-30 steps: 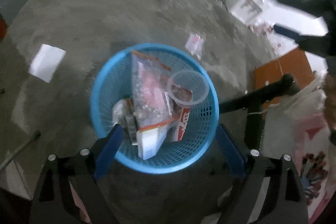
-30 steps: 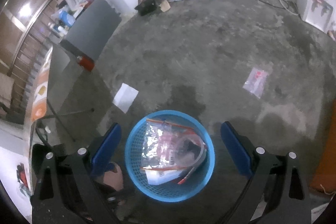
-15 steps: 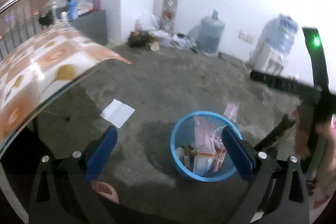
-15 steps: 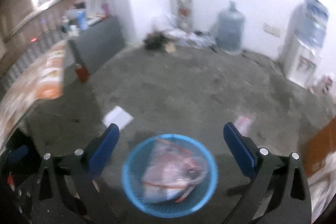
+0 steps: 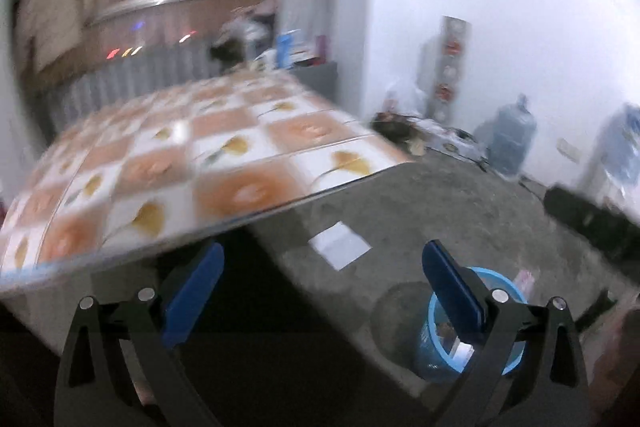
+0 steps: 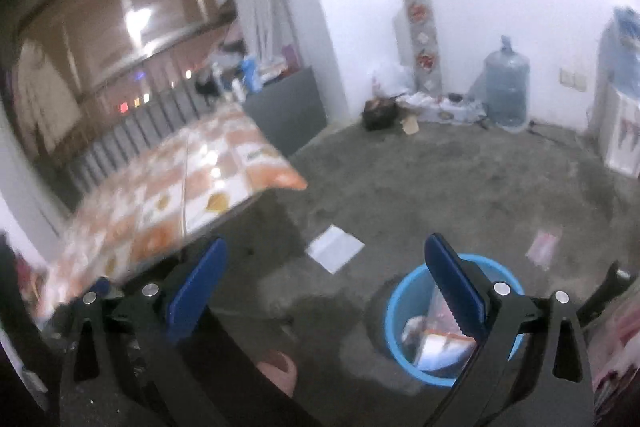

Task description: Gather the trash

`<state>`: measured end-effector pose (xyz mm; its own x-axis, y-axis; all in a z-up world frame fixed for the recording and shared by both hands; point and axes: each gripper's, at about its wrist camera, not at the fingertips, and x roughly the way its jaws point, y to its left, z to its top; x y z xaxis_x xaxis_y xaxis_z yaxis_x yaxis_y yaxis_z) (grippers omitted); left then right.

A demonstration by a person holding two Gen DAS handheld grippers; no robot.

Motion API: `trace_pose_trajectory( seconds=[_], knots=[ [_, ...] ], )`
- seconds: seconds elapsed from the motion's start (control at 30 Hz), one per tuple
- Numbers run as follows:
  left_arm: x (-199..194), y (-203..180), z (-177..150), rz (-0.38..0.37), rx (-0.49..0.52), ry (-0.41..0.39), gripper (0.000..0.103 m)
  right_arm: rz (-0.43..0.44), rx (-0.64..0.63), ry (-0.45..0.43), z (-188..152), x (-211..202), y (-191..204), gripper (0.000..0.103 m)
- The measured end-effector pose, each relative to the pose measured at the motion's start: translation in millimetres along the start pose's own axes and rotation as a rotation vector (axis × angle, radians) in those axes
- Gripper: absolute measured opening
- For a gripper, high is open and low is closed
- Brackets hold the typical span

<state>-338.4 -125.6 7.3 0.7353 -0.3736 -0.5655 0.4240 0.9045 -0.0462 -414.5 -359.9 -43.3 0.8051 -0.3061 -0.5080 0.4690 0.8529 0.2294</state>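
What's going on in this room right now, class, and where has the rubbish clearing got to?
A person holds two grippers, collecting trash. Both the left gripper and the right gripper are open and empty. The blue basket on the concrete floor already holds wrappers. A white paper and a small packet lie loose on the floor, not yet collected. A table with a patterned cloth stands alongside.
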Motion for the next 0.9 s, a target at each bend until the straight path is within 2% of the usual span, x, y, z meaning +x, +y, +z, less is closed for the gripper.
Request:
trace_pose_trajectory(
  seconds=[0.1,0.27,0.37,0.57,0.77,0.9],
  knots=[
    [-15.9,27.1,-8.4,0.123,-0.055,-0.015,0.098,0.018,-0.05,0.059,2.4,17.3,10.1,0.095],
    [-18.7,55.9,-19.9,0.151,-0.168,0.044,0.098,0.058,-0.088,0.143,-6.8,31.9,23.6,0.095],
    [-19.0,60.8,-19.7,0.144,-0.204,0.05,0.098,0.056,-0.109,0.153,-14.8,25.3,32.0,0.095],
    [-26.2,38.7,-14.6,0.147,-0.127,0.027,0.098,0.061,-0.171,0.068,-15.1,13.2,37.8,0.095],
    [-30.5,23.7,-6.3,0.144,-0.073,-0.018,0.098,0.022,-0.237,-0.007,-14.0,2.6,40.2,0.095],
    [-36.0,15.4,-3.6,0.148,-0.036,-0.045,0.098,0.029,-0.249,-0.005,-15.9,6.4,40.0,0.095]
  ],
)
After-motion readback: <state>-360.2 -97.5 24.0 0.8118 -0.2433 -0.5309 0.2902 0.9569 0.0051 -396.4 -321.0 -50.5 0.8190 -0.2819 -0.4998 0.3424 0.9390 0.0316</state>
